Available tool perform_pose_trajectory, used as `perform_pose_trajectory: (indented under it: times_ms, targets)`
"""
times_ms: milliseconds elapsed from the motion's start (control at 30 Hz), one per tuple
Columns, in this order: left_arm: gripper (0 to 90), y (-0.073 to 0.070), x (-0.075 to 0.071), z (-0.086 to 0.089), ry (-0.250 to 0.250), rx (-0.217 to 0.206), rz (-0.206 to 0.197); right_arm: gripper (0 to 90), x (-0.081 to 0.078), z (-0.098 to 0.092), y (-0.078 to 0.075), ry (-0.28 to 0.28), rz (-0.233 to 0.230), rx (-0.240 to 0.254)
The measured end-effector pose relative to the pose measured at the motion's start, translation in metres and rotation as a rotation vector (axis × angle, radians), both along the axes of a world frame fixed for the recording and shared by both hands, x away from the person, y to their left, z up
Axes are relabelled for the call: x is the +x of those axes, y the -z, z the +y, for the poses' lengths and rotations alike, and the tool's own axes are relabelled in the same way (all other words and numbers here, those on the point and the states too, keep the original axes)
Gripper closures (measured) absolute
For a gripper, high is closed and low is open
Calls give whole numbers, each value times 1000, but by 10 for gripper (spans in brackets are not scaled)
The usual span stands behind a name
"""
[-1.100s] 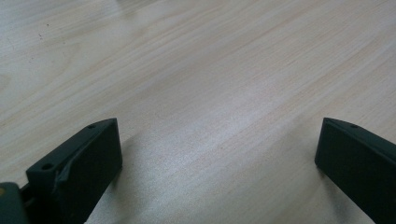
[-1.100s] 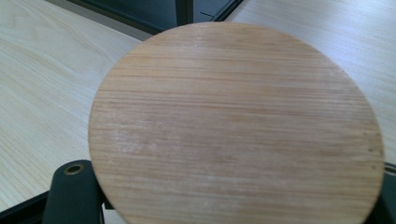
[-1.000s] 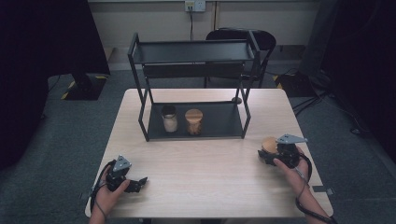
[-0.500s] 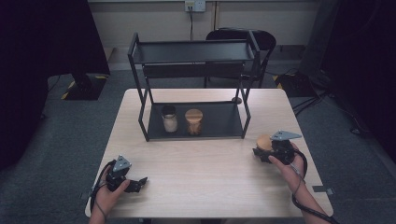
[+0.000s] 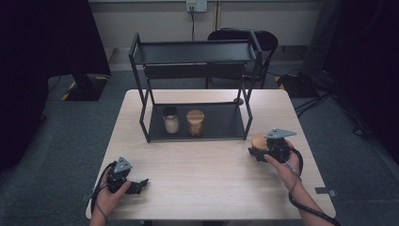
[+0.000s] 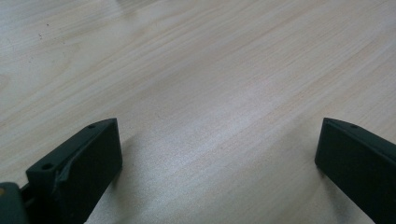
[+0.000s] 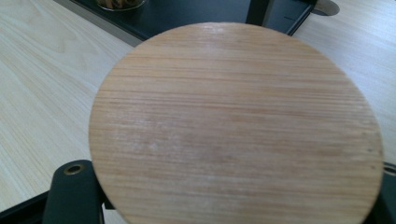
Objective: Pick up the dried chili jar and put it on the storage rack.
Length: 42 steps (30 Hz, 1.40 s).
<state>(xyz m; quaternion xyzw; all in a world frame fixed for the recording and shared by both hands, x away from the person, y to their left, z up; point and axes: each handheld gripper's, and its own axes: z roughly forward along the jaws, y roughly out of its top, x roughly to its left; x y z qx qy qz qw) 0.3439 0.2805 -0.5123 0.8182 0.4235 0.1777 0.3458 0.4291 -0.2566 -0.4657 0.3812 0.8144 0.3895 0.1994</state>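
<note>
right gripper (image 5: 263,149) clamped on a wooden-lidded jar (image 5: 258,141), the rack's lower shelf (image 5: 221,123) ahead and to its left; left gripper (image 5: 136,184) rests, jaws apart.

A pale wooden surface (image 5: 207,165) stands on a grey carpeted floor (image 5: 56,141). Toward its far edge sits a black two-tier metal rack (image 5: 195,52). On the rack's bottom shelf (image 5: 221,123) two jars stand side by side: a dark-lidded jar (image 5: 170,119) at the left, a wooden-lidded jar (image 5: 195,122) just beside it.
</note>
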Motion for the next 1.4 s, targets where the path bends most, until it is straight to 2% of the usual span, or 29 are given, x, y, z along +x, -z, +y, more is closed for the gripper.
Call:
perform_pose_trajectory:
  times_ms: [733, 1400]
  targets:
    - [2, 0, 0, 0, 0, 0, 0, 250, 8, 29, -7, -48, -1, -22]
    - [2, 0, 0, 0, 0, 0, 0, 250, 17, 50, -2, -70, 16, -10]
